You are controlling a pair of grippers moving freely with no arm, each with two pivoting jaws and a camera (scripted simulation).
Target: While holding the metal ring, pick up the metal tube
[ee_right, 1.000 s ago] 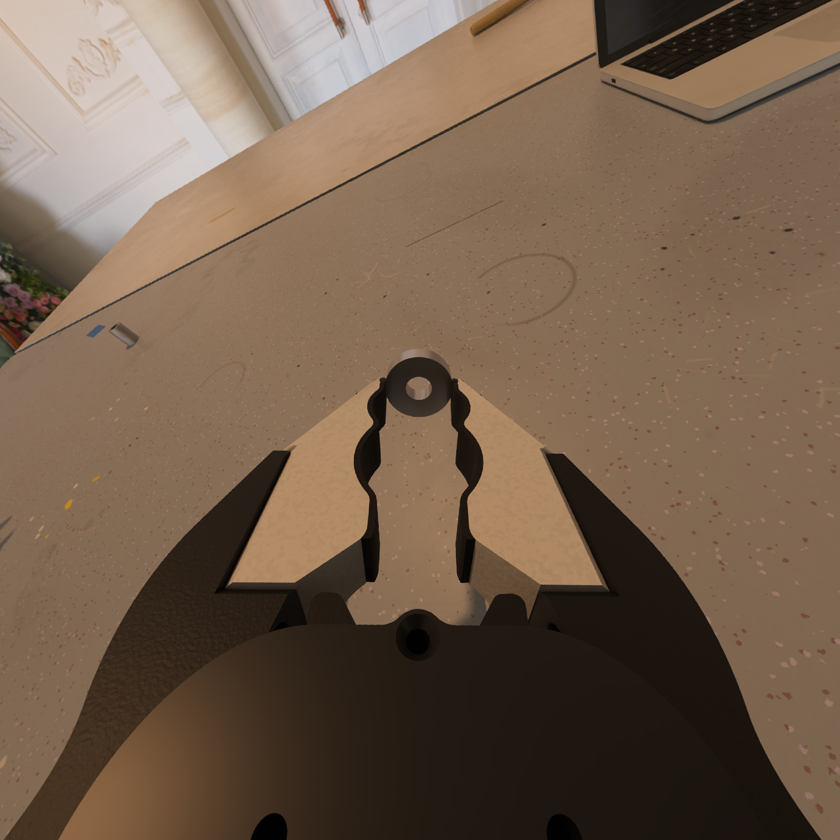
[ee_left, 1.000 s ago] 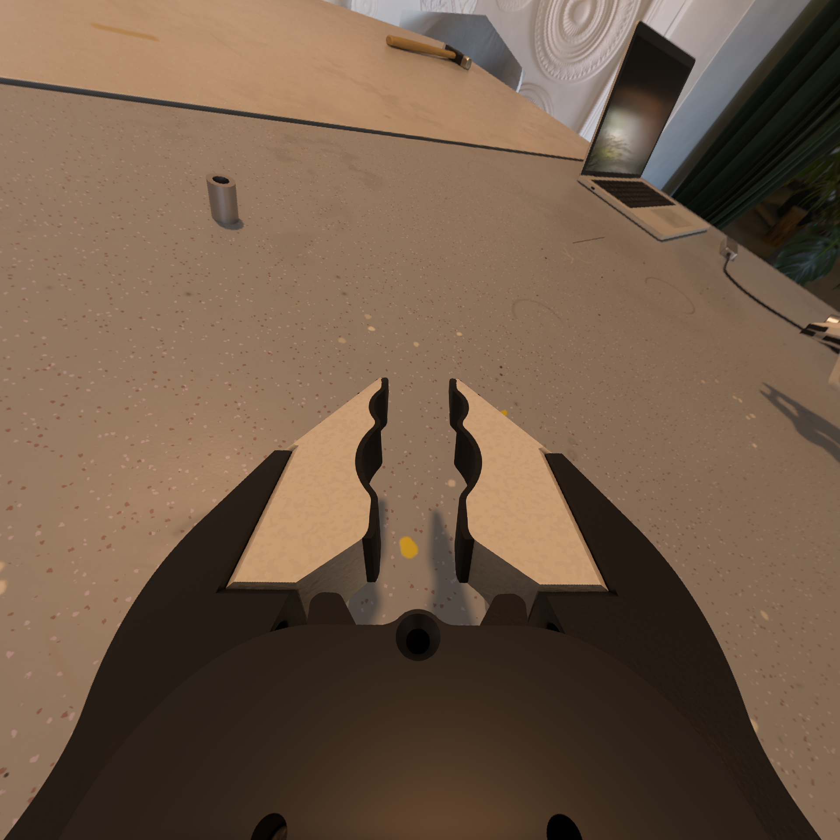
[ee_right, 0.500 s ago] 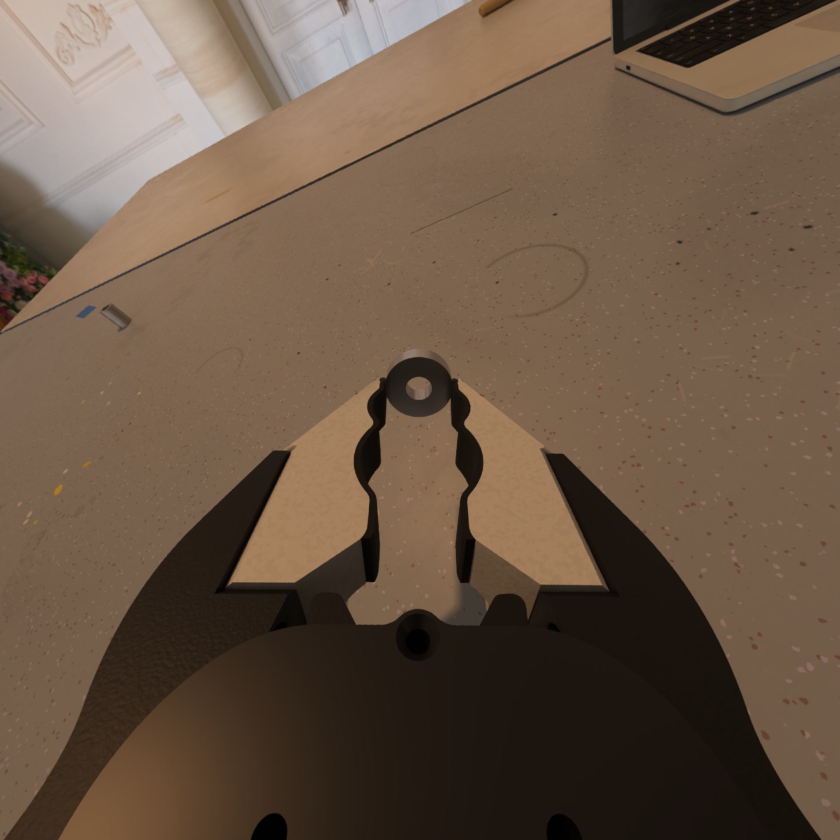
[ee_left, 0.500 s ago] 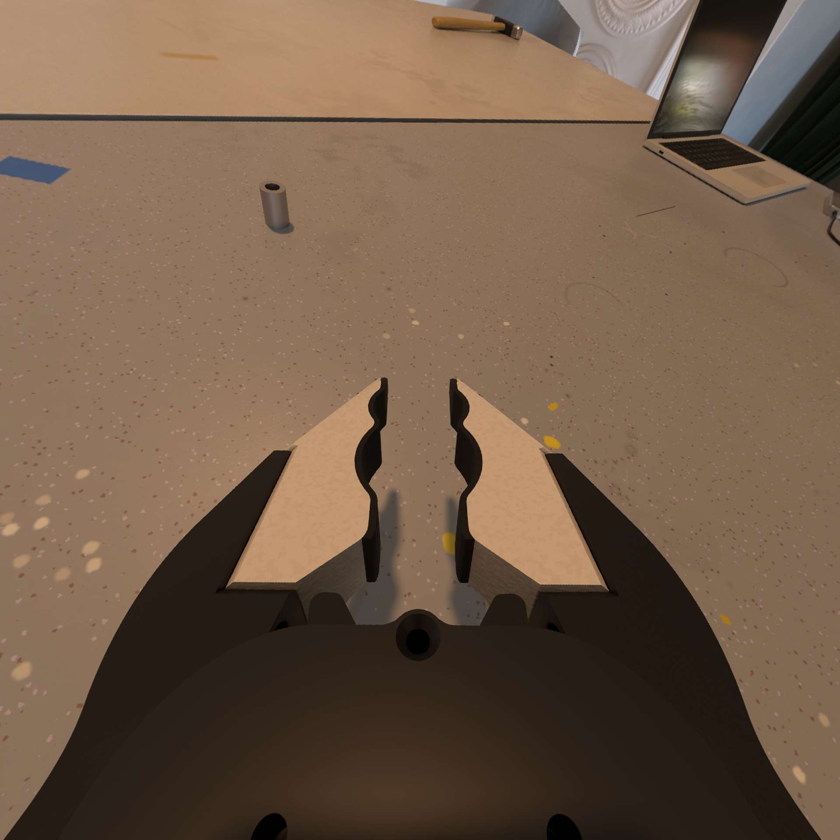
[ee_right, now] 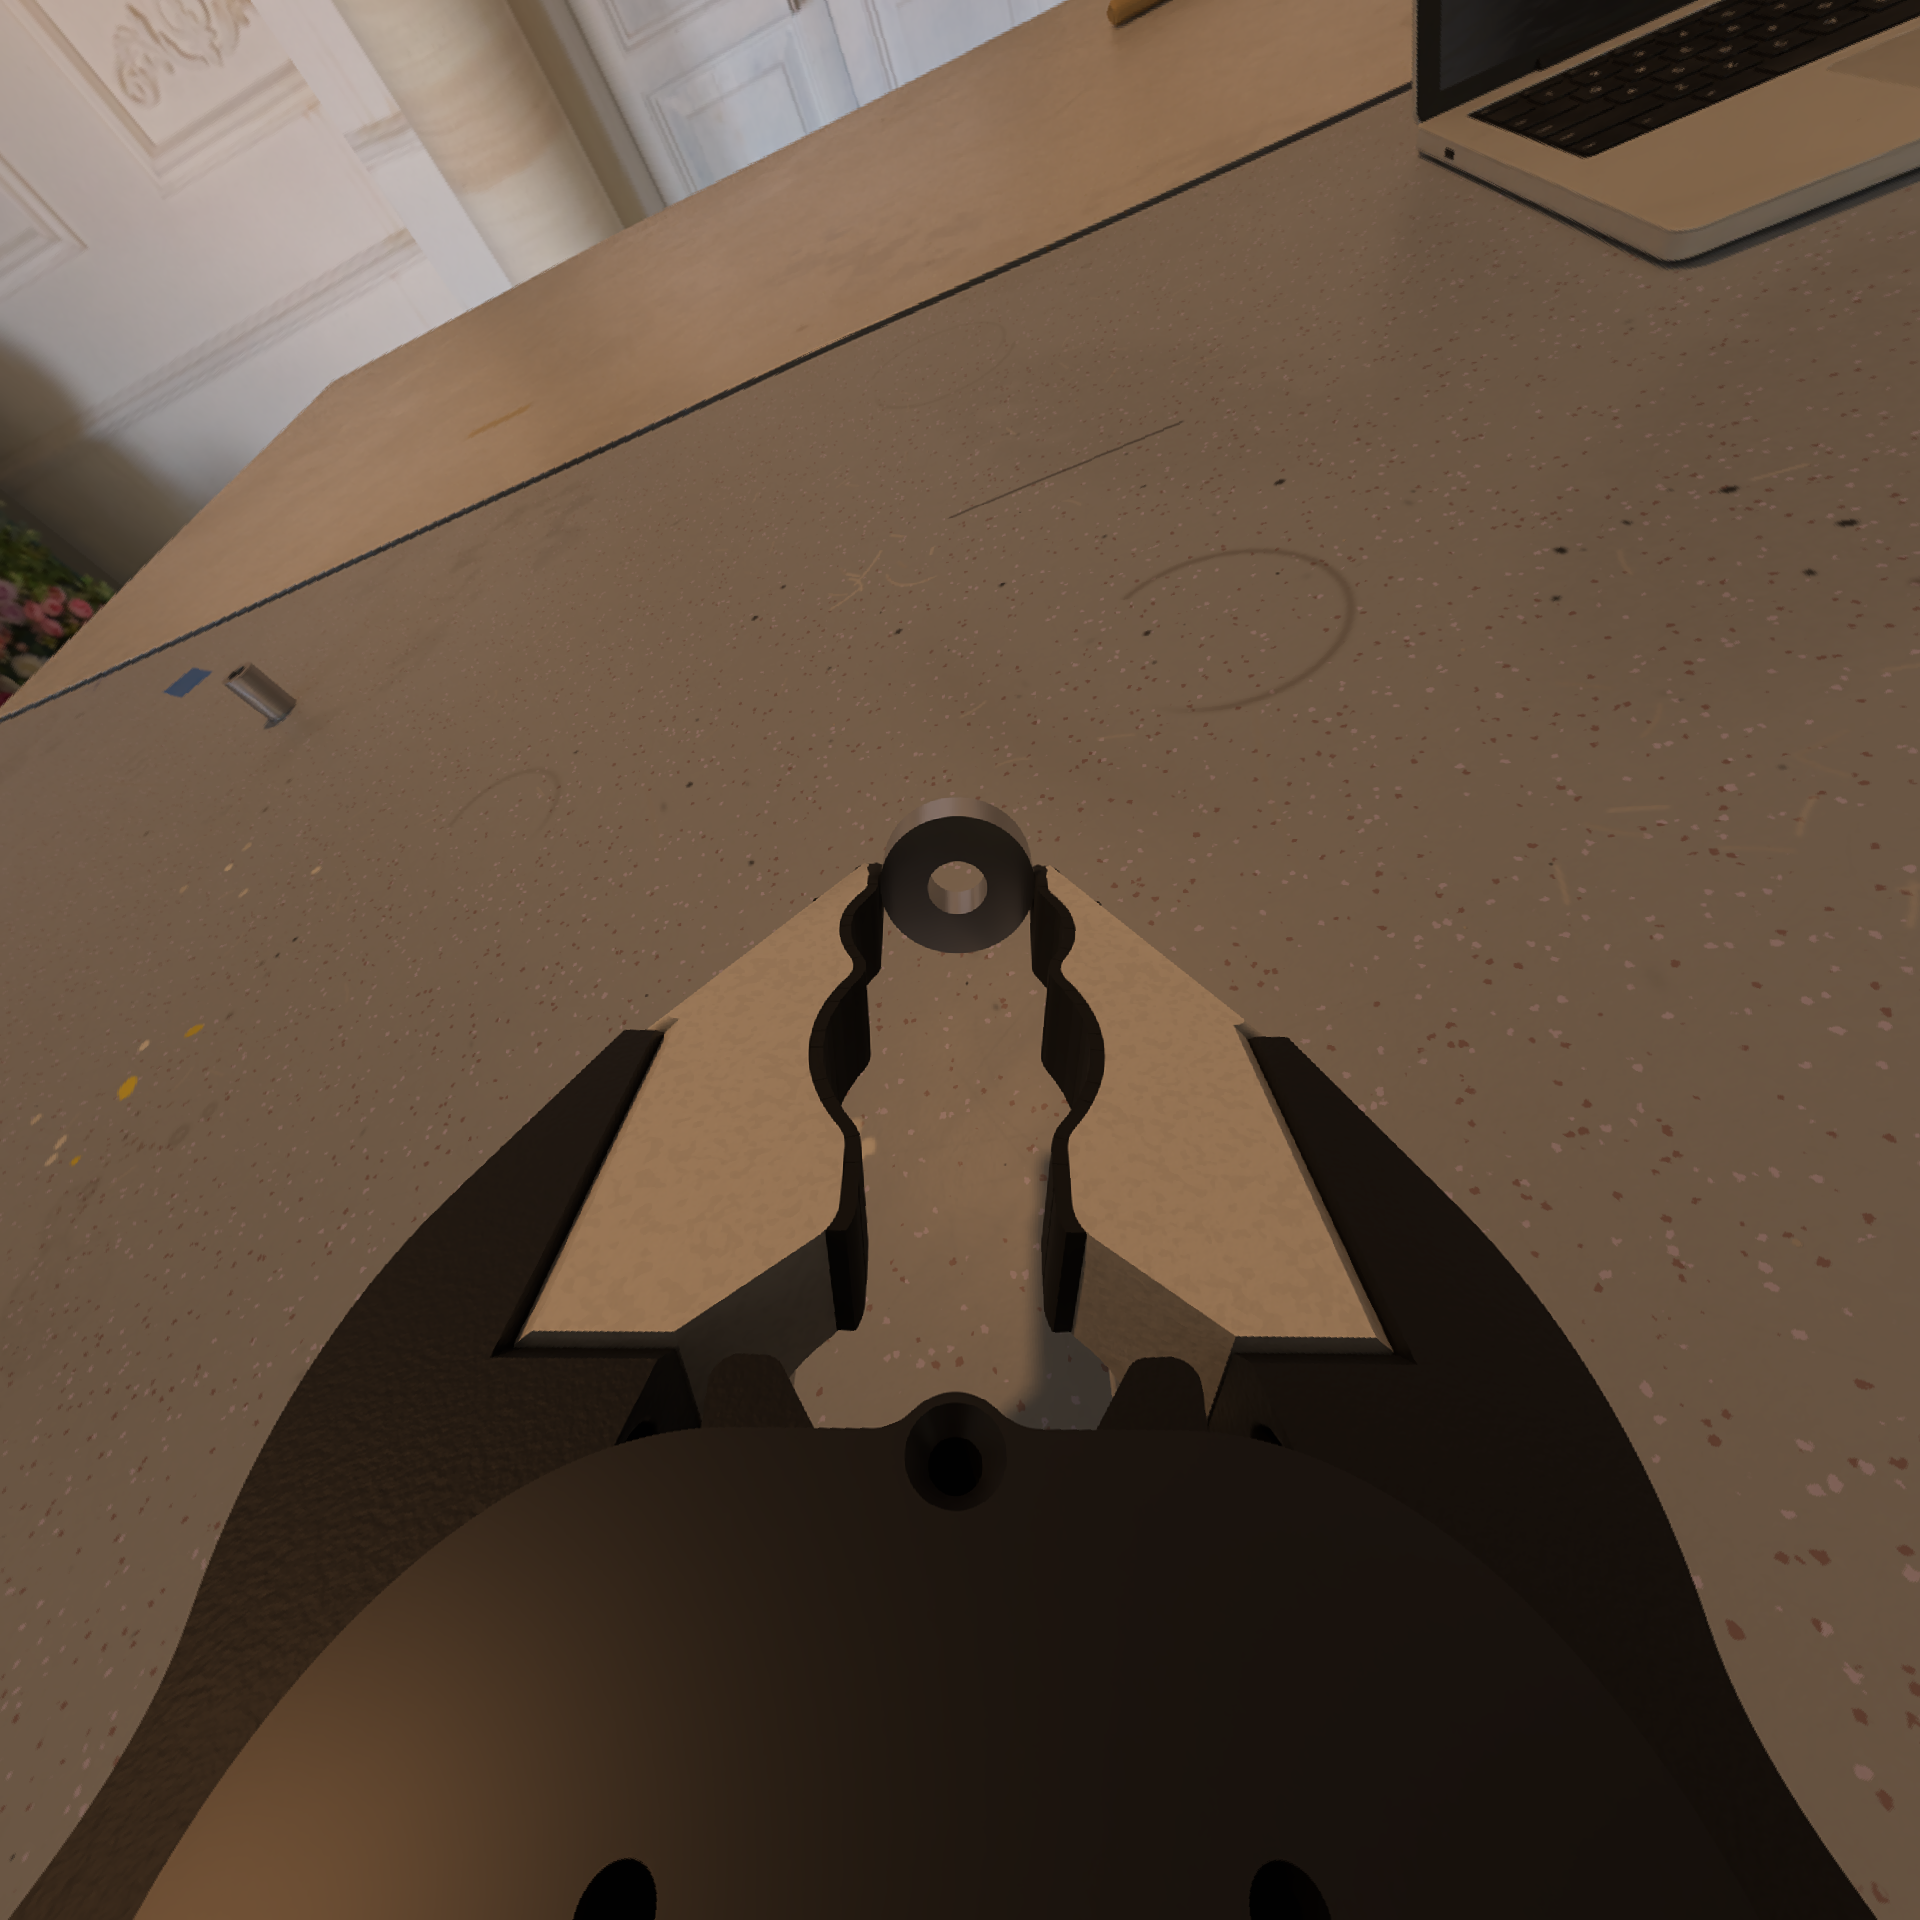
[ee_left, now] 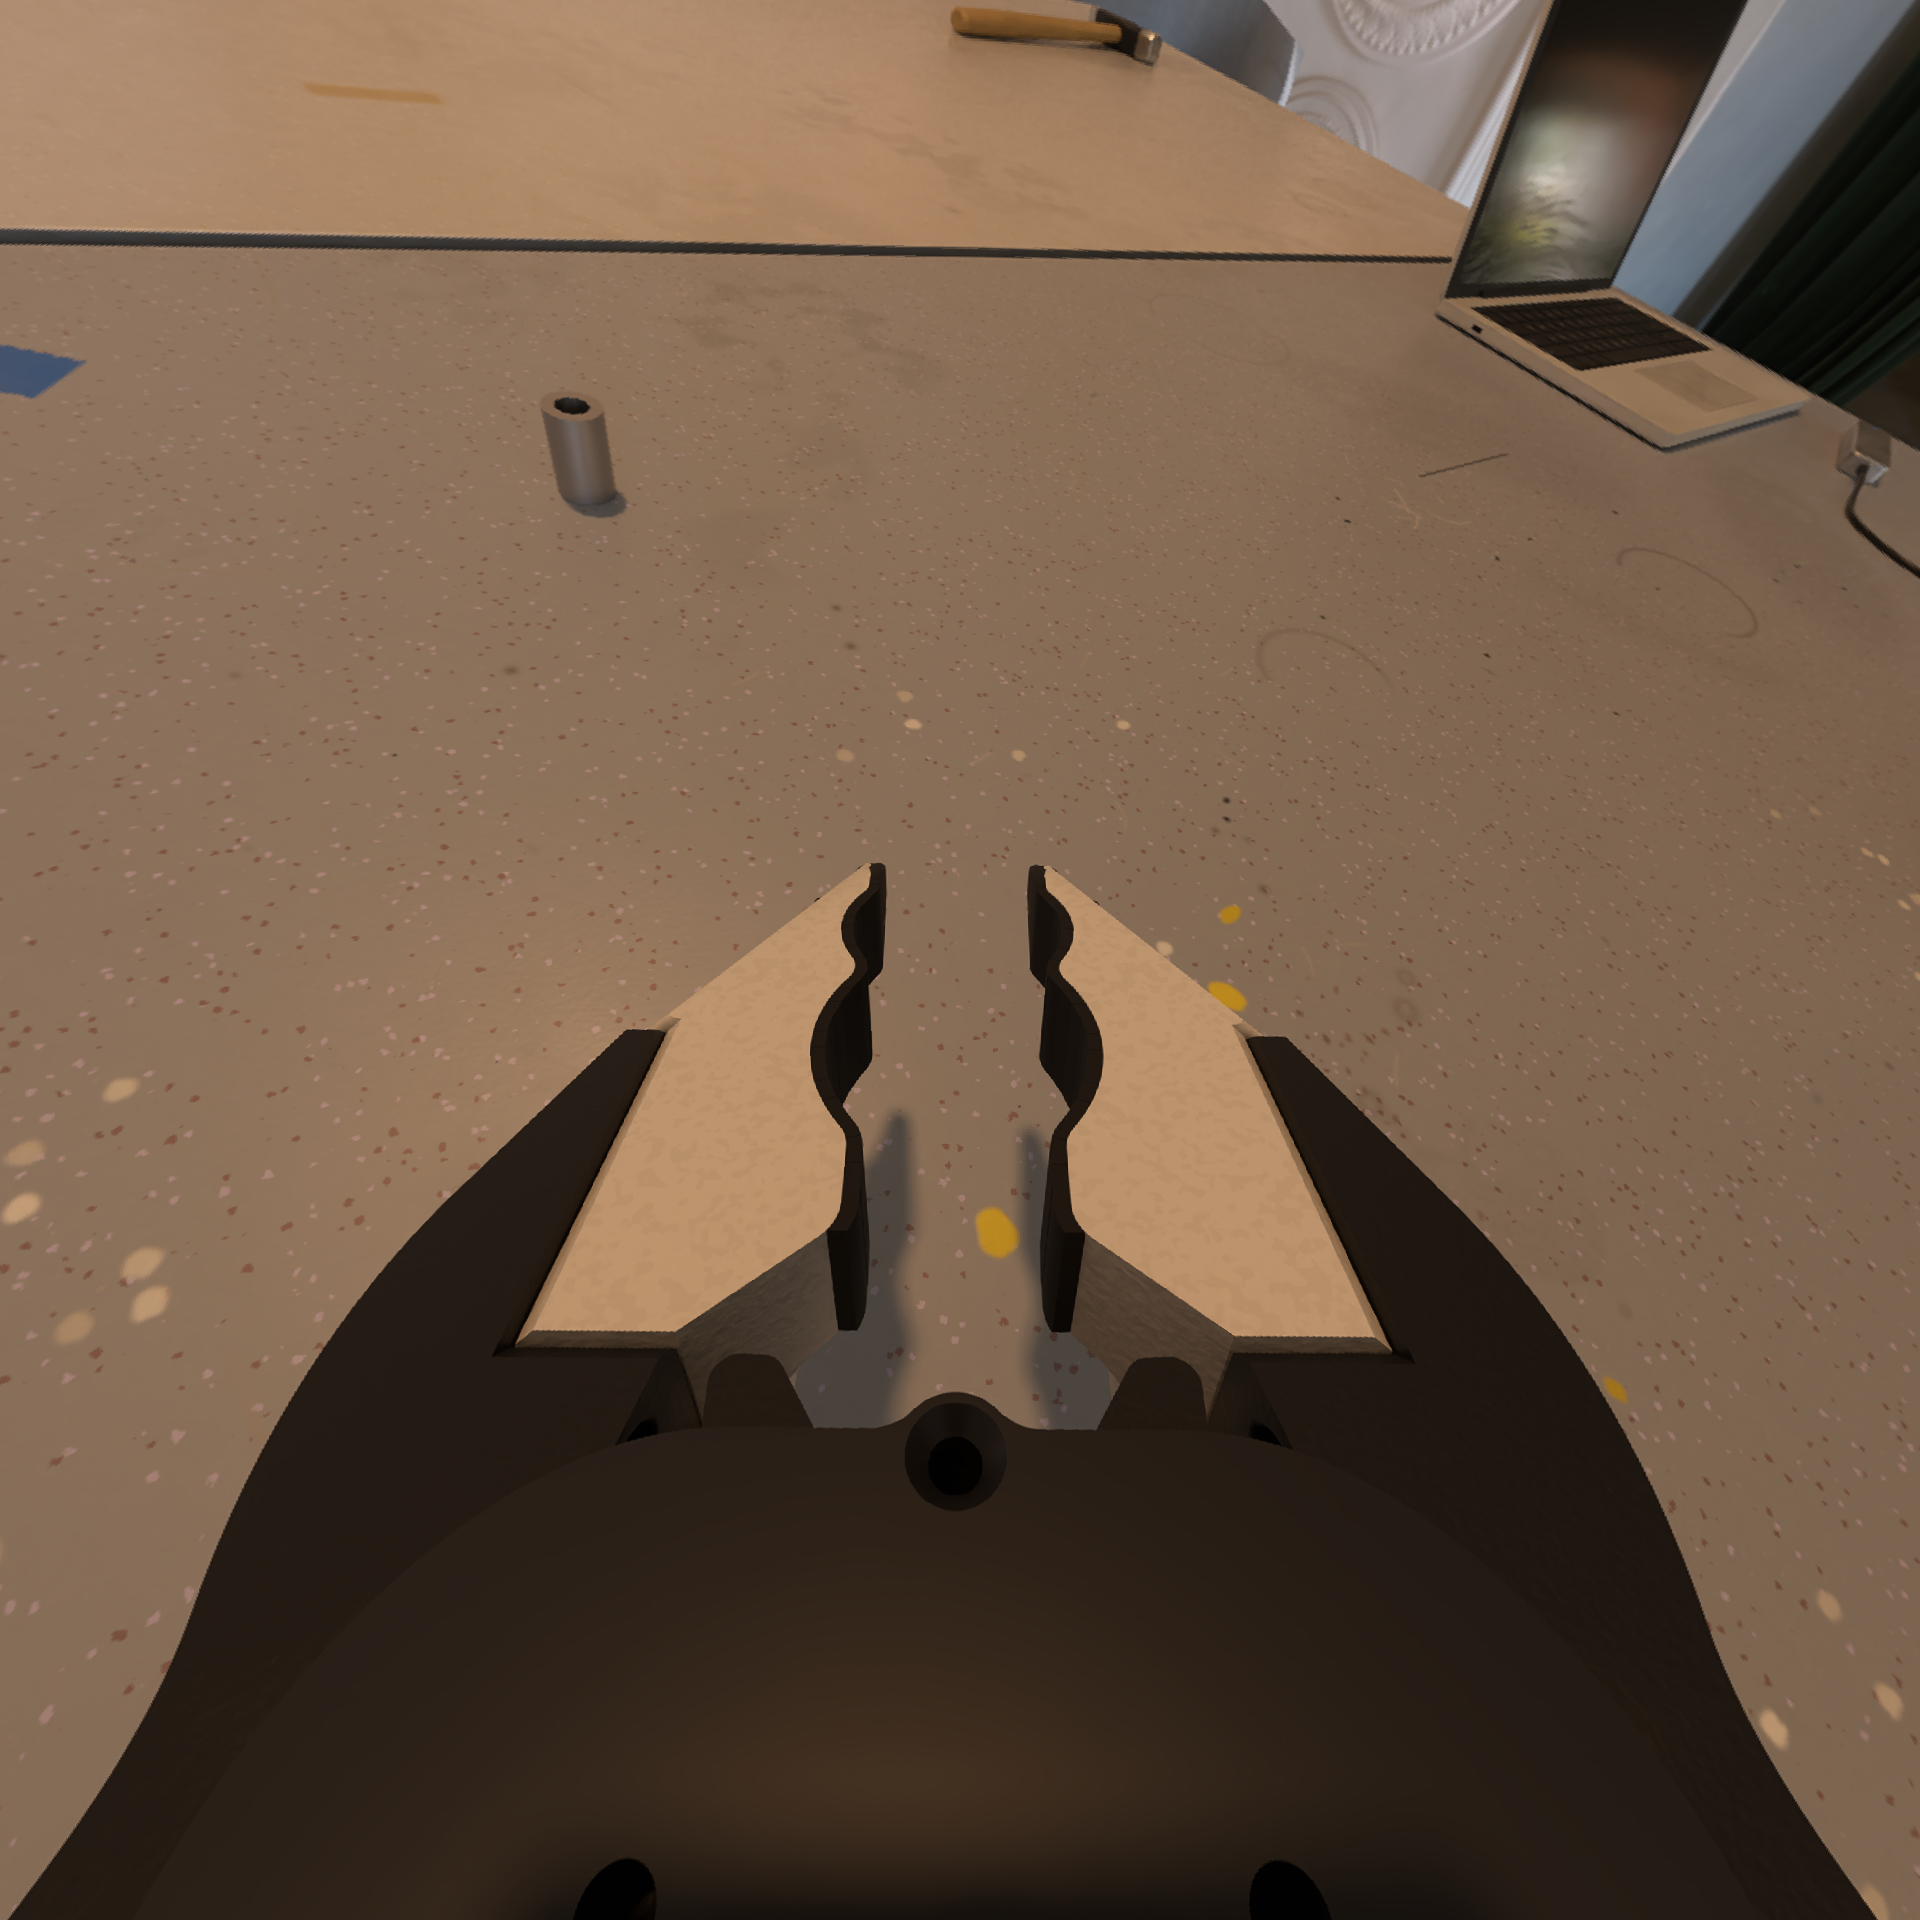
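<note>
Open laptop point(ee_left: 1600, 343), hammer point(ee_left: 1055, 29), blue tape point(ee_left: 31, 369) on table point(ee_left: 1039, 582).

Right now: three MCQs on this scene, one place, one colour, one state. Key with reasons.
1. The metal tube stands:
A. ahead-left of the left gripper
B. between its fingers
C. on the laptop

2. The tape patch on the table is:
A. red
B. blue
C. green

3. The right gripper is:
A. empty
B. shut on the metal ring
C. gripping the hammer

Key: A, the tube sits upright, far up-left of the open fingers; B, the patch is blue; B, the fingertips pinch the ring's sides.
</note>
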